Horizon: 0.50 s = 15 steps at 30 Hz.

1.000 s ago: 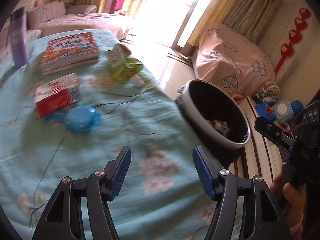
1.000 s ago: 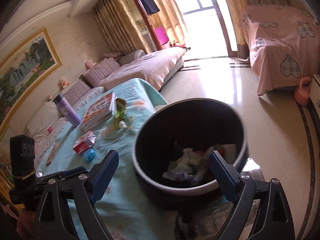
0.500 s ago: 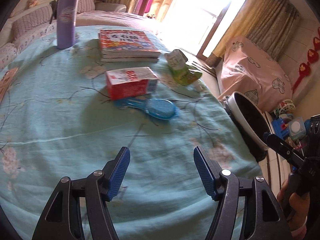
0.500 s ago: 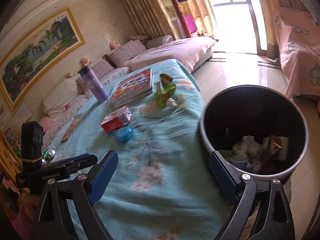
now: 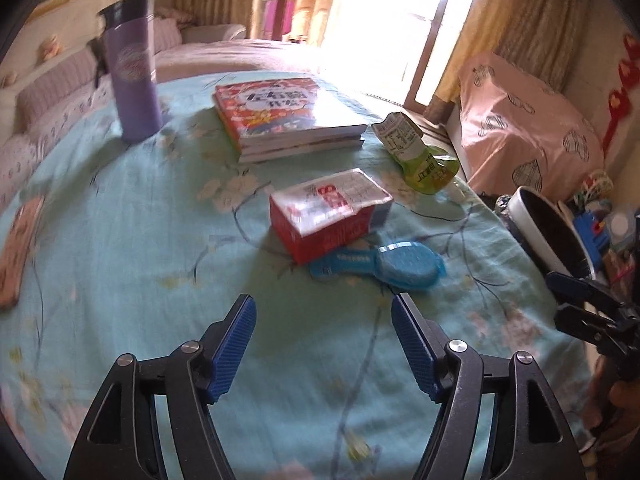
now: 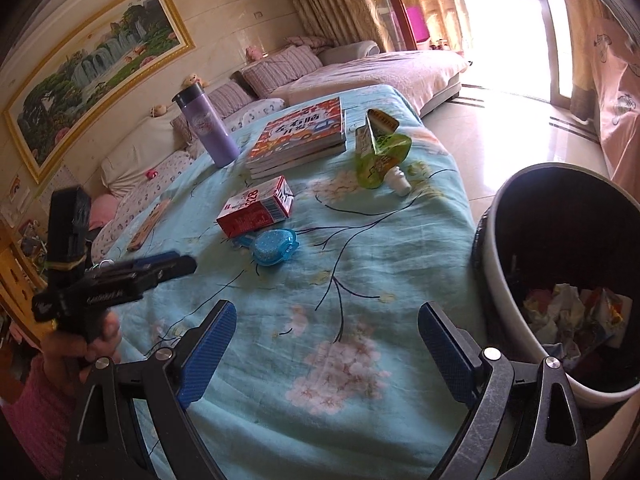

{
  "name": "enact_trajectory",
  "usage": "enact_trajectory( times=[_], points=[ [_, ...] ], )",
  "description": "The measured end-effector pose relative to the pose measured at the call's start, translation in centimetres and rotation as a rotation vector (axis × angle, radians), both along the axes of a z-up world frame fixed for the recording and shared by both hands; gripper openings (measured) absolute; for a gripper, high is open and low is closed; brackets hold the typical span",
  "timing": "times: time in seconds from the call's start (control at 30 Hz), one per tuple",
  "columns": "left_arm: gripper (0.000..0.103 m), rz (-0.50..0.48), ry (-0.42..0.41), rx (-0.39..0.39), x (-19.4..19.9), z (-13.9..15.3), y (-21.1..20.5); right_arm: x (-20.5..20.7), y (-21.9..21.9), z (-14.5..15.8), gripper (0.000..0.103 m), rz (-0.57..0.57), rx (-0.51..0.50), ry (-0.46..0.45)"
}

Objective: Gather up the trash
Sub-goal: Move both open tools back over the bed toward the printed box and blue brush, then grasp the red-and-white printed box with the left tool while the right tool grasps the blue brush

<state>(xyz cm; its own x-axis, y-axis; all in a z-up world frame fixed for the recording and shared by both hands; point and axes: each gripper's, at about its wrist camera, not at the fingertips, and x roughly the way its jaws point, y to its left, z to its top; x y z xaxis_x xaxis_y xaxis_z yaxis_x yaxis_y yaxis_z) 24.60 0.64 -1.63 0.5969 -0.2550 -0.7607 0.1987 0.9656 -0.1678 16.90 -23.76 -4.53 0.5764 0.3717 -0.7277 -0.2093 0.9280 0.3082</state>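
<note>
On the turquoise tablecloth lie a red and white carton (image 5: 330, 214) (image 6: 256, 208), a blue plastic blister pack (image 5: 380, 266) (image 6: 274, 246) and a crumpled green pouch (image 5: 418, 156) (image 6: 378, 148) with a small white cap (image 6: 400, 180) beside it. My left gripper (image 5: 324, 344) is open and empty, just short of the blister pack. My right gripper (image 6: 326, 352) is open and empty over the near table edge. The black bin (image 6: 500, 280) (image 5: 548, 232) stands at the table's right side with crumpled trash (image 6: 576, 316) inside.
A purple flask (image 5: 134, 68) (image 6: 206, 130) and a stack of books (image 5: 280, 116) (image 6: 304, 136) stand at the far side. A flat brown object (image 5: 18, 248) lies at the table's left edge. Sofas, a covered pink chair (image 5: 520, 132) and toys surround the table.
Both views have swung left from the bin toward the table. My left gripper has moved closer to the carton and blister pack. Both stay open.
</note>
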Motion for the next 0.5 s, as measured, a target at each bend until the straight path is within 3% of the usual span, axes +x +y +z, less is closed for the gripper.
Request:
enact_trajectory(
  times=[0.1,0.4,0.5],
  points=[
    [0.072,-0.048,-0.024,0.071,2.5,-0.5,-0.5,0.2,0.2,-0.2,0.094,0.023,-0.002,0.008],
    [0.076,-0.129,-0.005,0.108,8.8,-2.9,-1.6,1.5,0.8,-0.4,0.094,0.072,-0.022,0.005],
    [0.068,-0.149,-0.027,0.083,9.5,-3.4,-1.9,2.2,1.0,-0.4,0.094,0.079,-0.030,0.002]
  ],
)
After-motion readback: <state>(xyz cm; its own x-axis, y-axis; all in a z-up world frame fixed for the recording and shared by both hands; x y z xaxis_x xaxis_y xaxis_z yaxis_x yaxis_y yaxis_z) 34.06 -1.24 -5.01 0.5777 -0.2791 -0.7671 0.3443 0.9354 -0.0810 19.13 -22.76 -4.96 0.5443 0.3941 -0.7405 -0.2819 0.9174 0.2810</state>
